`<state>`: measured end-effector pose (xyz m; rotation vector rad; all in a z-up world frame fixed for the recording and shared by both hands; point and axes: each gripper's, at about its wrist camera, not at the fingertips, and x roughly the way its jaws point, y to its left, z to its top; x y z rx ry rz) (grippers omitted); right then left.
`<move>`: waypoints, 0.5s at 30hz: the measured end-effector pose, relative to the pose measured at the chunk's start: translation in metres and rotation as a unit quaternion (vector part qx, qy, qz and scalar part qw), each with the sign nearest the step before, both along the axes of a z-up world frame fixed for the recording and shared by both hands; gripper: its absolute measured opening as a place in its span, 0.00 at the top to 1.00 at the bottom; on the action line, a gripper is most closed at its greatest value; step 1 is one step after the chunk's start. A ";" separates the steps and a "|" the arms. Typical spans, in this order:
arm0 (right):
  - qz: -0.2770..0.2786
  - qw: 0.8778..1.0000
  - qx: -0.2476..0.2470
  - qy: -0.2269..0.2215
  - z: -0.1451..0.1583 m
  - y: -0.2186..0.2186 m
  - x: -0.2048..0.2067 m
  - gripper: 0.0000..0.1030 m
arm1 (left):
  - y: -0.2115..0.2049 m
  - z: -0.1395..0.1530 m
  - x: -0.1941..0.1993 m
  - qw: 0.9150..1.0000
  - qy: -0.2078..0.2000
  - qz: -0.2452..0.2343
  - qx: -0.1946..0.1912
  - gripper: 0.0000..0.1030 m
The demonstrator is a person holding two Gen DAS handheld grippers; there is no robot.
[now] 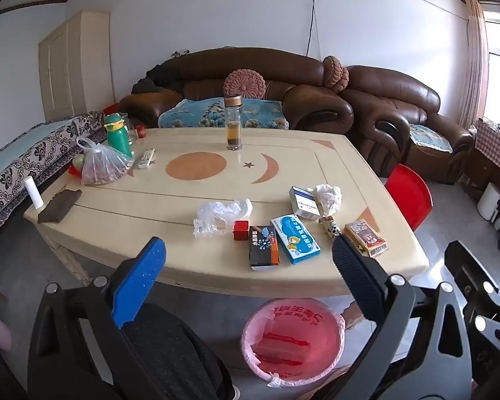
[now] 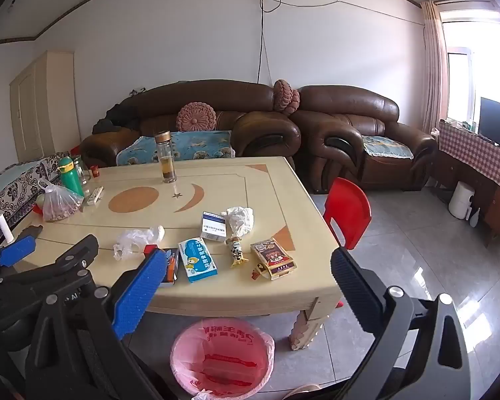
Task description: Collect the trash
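Trash lies near the front edge of the cream table (image 1: 190,250): a crumpled clear bag (image 1: 221,215) (image 2: 138,240), a white wad (image 1: 328,198) (image 2: 240,220), a small red cube (image 1: 241,230), a black box (image 1: 263,246), a light blue box (image 1: 295,238) (image 2: 196,260), a white-blue box (image 1: 303,201) (image 2: 213,226), a gold card box (image 1: 365,236) (image 2: 273,256) and a cow-print wrapper (image 2: 236,251). On the floor below stands a pink-lined bin (image 1: 293,340) (image 2: 221,360). My left gripper (image 1: 248,241) and right gripper (image 2: 248,254) hover before the table, both open and empty.
Farther back on the table stand a glass tea bottle (image 1: 233,126), a green flask (image 1: 116,135), a bag of nuts (image 1: 101,166), a remote (image 1: 146,158) and a dark wallet (image 1: 60,205). A red chair (image 2: 348,211) is at the table's right. Brown sofas line the wall.
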<state>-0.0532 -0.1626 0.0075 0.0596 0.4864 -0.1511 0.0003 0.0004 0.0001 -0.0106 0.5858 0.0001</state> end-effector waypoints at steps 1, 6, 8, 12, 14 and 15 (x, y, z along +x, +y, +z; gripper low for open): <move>0.000 1.000 0.004 0.003 0.000 0.000 0.000 0.06 | -0.001 0.000 0.000 1.000 -0.001 -0.001 0.004 0.05; 0.000 1.000 0.004 0.004 0.000 0.000 0.001 0.06 | -0.001 -0.001 0.001 1.000 0.001 0.001 0.012 0.05; 0.000 1.000 0.003 0.003 0.000 0.000 0.000 0.06 | 0.000 -0.001 -0.001 1.000 0.001 0.001 0.011 0.05; 0.000 1.000 0.003 0.002 0.000 0.001 0.000 0.06 | 0.001 -0.003 0.000 1.000 0.001 0.002 0.015 0.05; 0.000 1.000 0.003 0.002 0.000 0.002 0.000 0.06 | 0.001 -0.002 -0.003 1.000 0.001 0.000 0.014 0.05; 0.000 1.000 0.002 0.002 0.000 0.002 0.000 0.06 | 0.002 -0.002 -0.002 1.000 0.001 0.000 0.015 0.05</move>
